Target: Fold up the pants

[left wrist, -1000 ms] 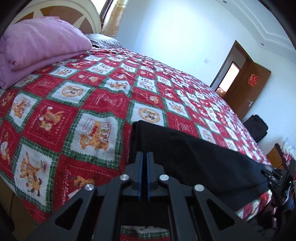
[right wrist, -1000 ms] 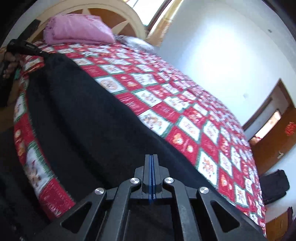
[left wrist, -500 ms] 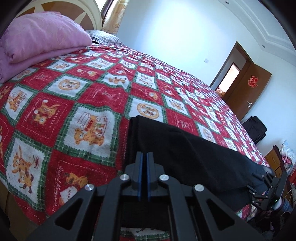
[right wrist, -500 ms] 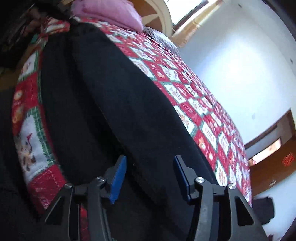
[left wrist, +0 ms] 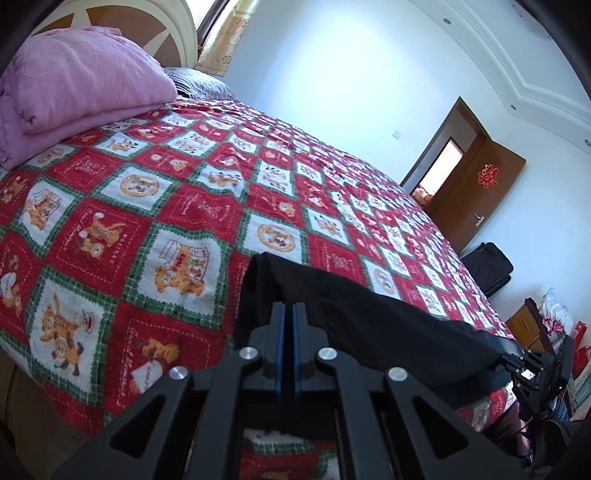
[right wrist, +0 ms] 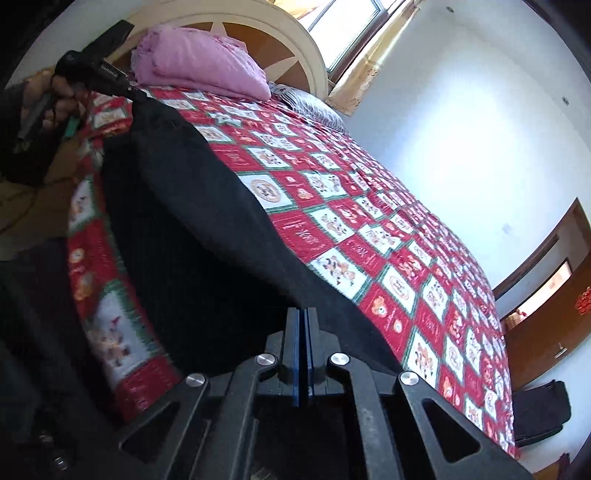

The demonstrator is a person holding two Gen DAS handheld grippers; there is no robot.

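Observation:
Black pants lie stretched along the near edge of the bed, on a red and green checked quilt. My left gripper is shut on one end of the pants. My right gripper is shut on the other end of the pants. The right gripper also shows at the far right of the left wrist view, and the left gripper at the top left of the right wrist view. The fabric hangs partly over the bed's side.
A folded pink blanket lies by the round headboard. A brown door stands open at the far wall, with a black bag on the floor beside it. A wooden nightstand is at the right.
My right gripper opened half a second ago and has now shut again on the pants' end. My left gripper stayed shut and moved slightly forward over the bed.

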